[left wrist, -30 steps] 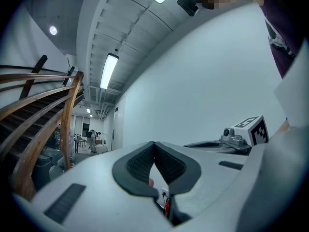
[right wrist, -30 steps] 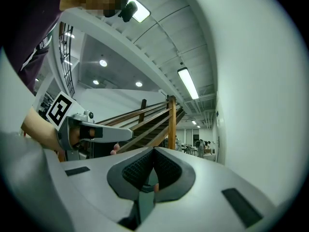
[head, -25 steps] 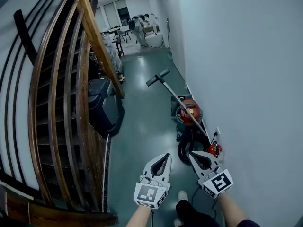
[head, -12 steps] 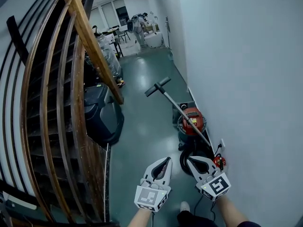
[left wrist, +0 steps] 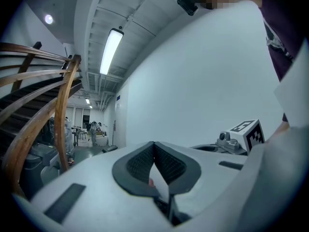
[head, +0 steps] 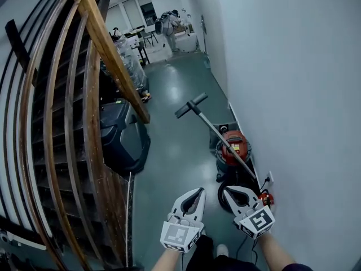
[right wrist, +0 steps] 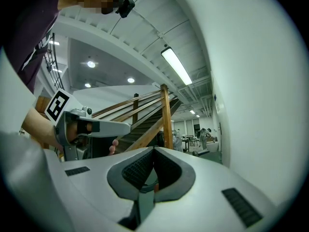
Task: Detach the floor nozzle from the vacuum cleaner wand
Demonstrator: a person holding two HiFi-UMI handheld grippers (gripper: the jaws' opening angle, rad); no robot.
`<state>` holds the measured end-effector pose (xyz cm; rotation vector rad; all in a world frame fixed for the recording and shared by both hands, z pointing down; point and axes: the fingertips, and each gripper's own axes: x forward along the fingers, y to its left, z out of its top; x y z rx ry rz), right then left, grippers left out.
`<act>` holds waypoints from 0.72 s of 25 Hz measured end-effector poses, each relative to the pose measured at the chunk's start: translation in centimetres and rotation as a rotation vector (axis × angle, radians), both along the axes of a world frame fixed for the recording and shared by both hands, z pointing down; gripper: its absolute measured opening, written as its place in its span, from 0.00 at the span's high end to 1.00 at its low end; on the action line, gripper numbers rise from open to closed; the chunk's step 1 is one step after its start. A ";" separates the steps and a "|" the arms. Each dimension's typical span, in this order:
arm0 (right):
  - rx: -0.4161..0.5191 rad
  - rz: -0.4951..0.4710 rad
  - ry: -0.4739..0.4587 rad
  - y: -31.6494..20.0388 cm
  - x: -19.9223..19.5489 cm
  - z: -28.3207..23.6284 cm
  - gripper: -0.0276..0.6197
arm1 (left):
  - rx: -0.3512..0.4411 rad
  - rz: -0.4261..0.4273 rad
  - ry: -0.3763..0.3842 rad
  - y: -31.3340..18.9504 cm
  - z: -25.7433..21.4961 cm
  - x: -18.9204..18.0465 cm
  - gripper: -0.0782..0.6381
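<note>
left gripper point(head: 197, 192) and right gripper point(head: 228, 189) both clenched, empty; ahead, a slim metal wand point(head: 217, 133) with flat black nozzle point(head: 190, 105) slants over a round red vacuum point(head: 233, 145)

Glossy green floor point(head: 180, 129) carries a red vacuum canister point(head: 232, 147) just ahead of the right gripper point(head: 227, 189), and a black bin point(head: 121, 137) ahead-left.

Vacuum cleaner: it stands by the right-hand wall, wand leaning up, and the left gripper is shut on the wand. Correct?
Not quite. The left gripper is shut on nothing, short of the wand; the head view shows it. The rest holds.
</note>
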<state>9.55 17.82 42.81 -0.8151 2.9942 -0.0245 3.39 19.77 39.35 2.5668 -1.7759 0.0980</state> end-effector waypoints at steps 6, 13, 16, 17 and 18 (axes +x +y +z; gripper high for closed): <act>-0.001 0.028 -0.009 -4.9 -2.0 0.3 0.93 | -0.001 0.019 0.006 -5.2 0.3 -2.1 0.88; -0.012 0.065 0.000 -10.6 -5.4 0.8 0.93 | -0.001 0.047 0.015 -11.3 0.9 -5.6 0.88; -0.020 0.080 0.006 -13.0 -6.8 1.0 0.93 | -0.007 0.060 0.021 -13.8 1.0 -7.0 0.88; -0.022 0.084 0.007 -13.8 -7.3 1.1 0.93 | -0.008 0.065 0.023 -14.6 1.0 -7.4 0.88; -0.025 0.088 0.009 -14.7 -7.9 1.2 0.93 | -0.008 0.069 0.024 -15.5 1.1 -7.9 0.88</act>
